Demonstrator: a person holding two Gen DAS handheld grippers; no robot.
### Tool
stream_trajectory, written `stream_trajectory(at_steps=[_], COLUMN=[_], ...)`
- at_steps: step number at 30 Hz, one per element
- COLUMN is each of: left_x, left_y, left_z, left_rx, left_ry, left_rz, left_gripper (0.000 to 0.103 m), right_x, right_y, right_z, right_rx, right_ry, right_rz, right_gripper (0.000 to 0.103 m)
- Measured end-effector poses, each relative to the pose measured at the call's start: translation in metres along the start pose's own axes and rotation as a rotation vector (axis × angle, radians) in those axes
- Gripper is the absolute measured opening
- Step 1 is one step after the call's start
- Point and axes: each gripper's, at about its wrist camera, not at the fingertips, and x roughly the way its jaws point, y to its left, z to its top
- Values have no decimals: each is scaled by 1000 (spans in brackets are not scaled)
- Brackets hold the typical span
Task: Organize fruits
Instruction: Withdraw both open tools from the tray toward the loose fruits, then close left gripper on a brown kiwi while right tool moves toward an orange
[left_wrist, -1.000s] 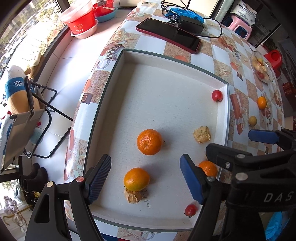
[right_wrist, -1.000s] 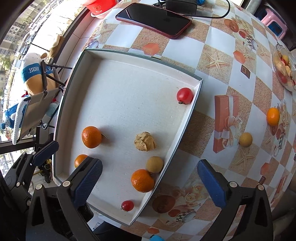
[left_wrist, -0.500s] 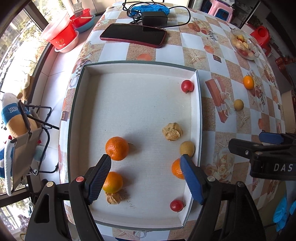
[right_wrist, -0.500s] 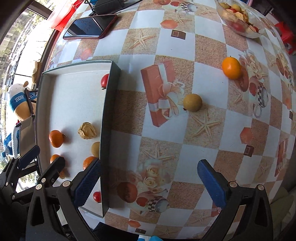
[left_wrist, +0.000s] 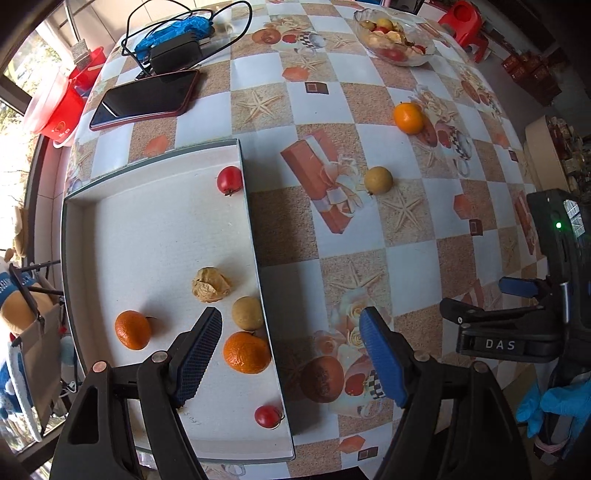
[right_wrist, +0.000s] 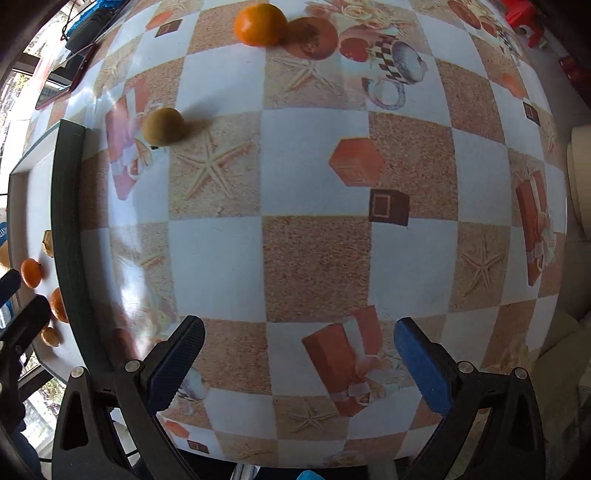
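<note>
A white tray (left_wrist: 155, 236) holds two oranges (left_wrist: 246, 352), two red cherry tomatoes (left_wrist: 229, 180), a tan round fruit (left_wrist: 247, 313) and a papery husked fruit (left_wrist: 210, 285). On the tablecloth outside lie an orange (left_wrist: 407, 117) and a tan round fruit (left_wrist: 378, 180); both show in the right wrist view, orange (right_wrist: 260, 24) and tan fruit (right_wrist: 163, 126). My left gripper (left_wrist: 291, 354) is open and empty over the tray's right wall. My right gripper (right_wrist: 299, 362) is open and empty above bare tablecloth; it also shows in the left wrist view (left_wrist: 517, 291).
A glass bowl of fruit (left_wrist: 393, 37) stands at the far side. A phone (left_wrist: 146, 99), a charger with cable (left_wrist: 173, 51) and red tubs (left_wrist: 55, 107) lie at the far left. The tray's dark rim (right_wrist: 68, 236) runs along the right view's left.
Both grippers have swung right, away from the tray and over the tablecloth. The loose orange and tan fruit are now nearer in both views. Both stay open.
</note>
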Motion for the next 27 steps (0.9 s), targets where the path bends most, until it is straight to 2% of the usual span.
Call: stream_trajectory(at_steps=[7,10,17,19,21,26,27], left_x=[8,21,60,71,80,83,83], left_y=[-31,-46,-76,-77,-77,-82,-84], left_z=[42,60,92,97,101,104,105], left_rx=[24,47,87,71,57,68,71], left_ry=[5,13,41,59,81,60,55], left_rz=[-31,-16,27,31,31,52,51], left_gripper=[80,80,79,74,63,60,55], right_x=[24,27,28,26,24,27,25], right_y=[-54,-67,-81,-83,-76,-76,-76], right_z=[-20,-32,-35,-36,-34,-35,-34], right_rx=[39,75,54,52,50,33,27], right_ry=[33,26,0,-4,-9,-27,-30], right_rz=[-76,-11,-11,-12,-13,-17,-18], right_gripper=[103,103,103,103,103,103,103])
